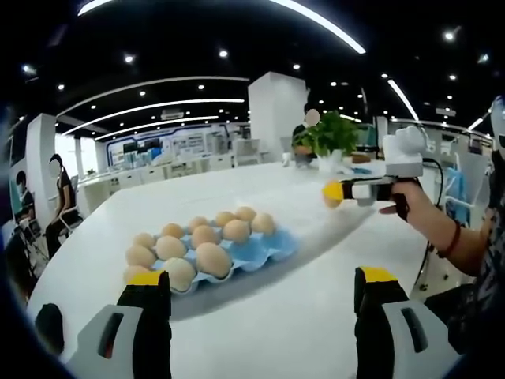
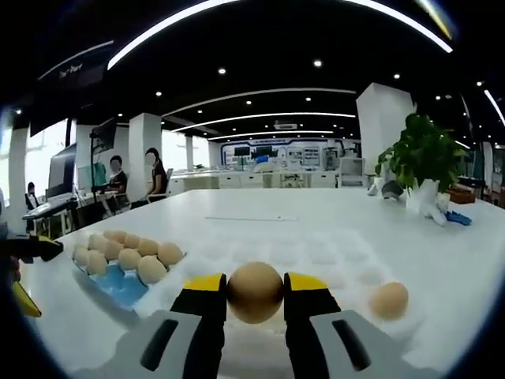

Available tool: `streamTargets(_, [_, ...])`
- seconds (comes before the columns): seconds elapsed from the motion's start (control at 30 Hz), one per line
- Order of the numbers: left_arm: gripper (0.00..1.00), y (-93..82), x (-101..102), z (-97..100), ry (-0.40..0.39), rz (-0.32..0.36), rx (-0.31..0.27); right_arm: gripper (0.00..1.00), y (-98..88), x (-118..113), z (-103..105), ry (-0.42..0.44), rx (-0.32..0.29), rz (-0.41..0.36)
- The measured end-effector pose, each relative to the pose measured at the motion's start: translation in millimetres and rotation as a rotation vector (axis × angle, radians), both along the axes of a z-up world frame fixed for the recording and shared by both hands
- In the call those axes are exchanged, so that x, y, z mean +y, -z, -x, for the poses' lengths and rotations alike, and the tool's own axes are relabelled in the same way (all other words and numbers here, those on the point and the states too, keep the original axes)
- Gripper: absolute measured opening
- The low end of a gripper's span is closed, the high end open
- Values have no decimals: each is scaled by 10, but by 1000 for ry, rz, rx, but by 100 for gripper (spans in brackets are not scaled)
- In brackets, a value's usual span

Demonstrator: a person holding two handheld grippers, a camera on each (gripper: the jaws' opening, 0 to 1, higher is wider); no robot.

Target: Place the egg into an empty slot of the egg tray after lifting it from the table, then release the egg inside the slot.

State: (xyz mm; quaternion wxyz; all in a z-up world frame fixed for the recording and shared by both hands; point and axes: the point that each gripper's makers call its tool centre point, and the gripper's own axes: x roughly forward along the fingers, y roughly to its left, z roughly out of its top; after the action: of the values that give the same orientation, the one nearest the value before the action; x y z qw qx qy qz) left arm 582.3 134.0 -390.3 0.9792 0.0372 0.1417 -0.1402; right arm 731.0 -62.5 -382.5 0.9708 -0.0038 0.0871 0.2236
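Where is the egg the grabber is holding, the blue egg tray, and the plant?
held egg [image 2: 255,292], right gripper view, middle of its shell.
blue egg tray [image 1: 268,249], left gripper view, bare blue corner.
plant [image 2: 422,154], right gripper view, its green leaves.

The blue egg tray [image 2: 118,283] is partly hidden behind the right tool's [image 2: 255,294] yellow-tipped jaw.

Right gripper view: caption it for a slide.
Right gripper clamps an egg above the white table, blue egg tray alongside.
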Motion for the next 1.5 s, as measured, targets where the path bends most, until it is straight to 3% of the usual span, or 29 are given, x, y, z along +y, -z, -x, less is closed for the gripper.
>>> streamTargets(0.53, [98,47,13,21,-4,-1,11,29,-132,467,102,-121,-12,-20])
streamTargets(1.5, [98,46,117,67,-20,-3,14,29,-63,1295,415,-340,7,0])
